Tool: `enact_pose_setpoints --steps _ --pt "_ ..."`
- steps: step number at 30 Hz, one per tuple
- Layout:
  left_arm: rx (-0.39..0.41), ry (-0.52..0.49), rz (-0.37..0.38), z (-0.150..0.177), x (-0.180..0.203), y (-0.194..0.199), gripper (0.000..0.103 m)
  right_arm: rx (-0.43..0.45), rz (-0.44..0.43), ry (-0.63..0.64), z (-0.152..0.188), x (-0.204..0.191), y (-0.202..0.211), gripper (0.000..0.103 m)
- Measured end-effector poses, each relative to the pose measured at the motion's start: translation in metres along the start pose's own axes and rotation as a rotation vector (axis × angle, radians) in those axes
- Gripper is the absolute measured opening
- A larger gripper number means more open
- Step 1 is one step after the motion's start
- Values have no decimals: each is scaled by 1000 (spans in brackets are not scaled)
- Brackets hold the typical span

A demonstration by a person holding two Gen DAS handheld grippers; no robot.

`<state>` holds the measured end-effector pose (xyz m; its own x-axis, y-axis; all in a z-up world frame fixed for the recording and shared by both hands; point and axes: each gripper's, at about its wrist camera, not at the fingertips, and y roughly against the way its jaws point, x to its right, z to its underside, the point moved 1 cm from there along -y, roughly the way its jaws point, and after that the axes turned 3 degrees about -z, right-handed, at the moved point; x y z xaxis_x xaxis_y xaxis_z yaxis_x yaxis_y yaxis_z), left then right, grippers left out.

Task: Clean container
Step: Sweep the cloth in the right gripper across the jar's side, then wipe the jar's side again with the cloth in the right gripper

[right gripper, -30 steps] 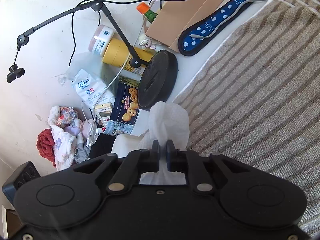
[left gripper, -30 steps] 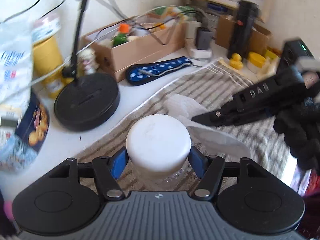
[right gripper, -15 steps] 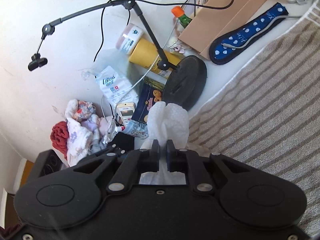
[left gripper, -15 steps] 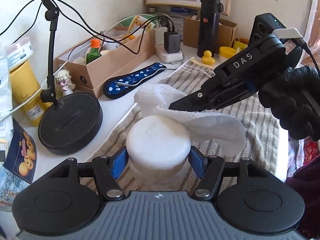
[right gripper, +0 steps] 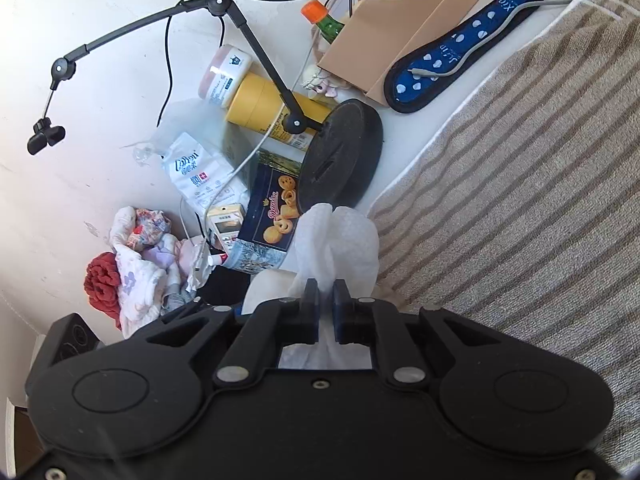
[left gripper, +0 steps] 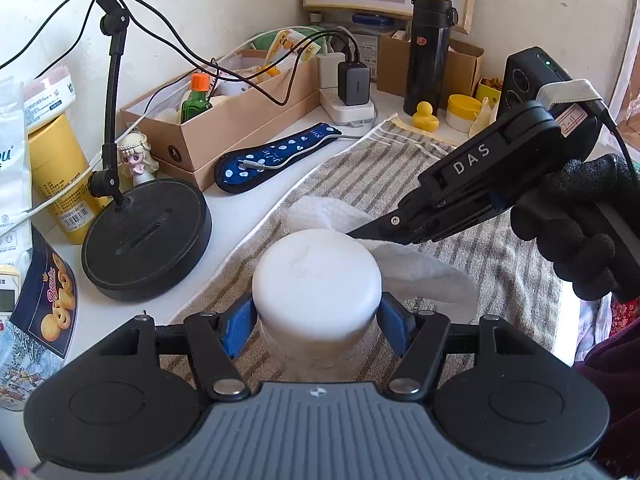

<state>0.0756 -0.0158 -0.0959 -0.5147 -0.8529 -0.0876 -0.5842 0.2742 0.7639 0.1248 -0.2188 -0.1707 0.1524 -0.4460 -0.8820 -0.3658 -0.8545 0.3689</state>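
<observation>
Left wrist view only: left gripper (left gripper: 316,314) clamped on white-lidded container (left gripper: 316,280) over striped towel (left gripper: 500,248). Right wrist view only: right gripper (right gripper: 326,294) pinching white wipe (right gripper: 340,240). Wipe draped against lid's far right edge, just beyond left gripper.

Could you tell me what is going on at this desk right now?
A person is cleaning a white-lidded jar. The left gripper is clamped on the jar over the striped towel. The right gripper, in a black-gloved hand, pinches a white wipe at the far edge of the lid.
</observation>
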Motion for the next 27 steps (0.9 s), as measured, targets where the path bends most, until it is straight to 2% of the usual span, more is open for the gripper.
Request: enact_pose_setpoints --steps 13,27 --pt "2 17 -6 0 -2 0 65 -14 58 46 0 3 -8 7" --pt "2 35 -31 1 2 -1 65 -77 149 20 0 26 -26 7"
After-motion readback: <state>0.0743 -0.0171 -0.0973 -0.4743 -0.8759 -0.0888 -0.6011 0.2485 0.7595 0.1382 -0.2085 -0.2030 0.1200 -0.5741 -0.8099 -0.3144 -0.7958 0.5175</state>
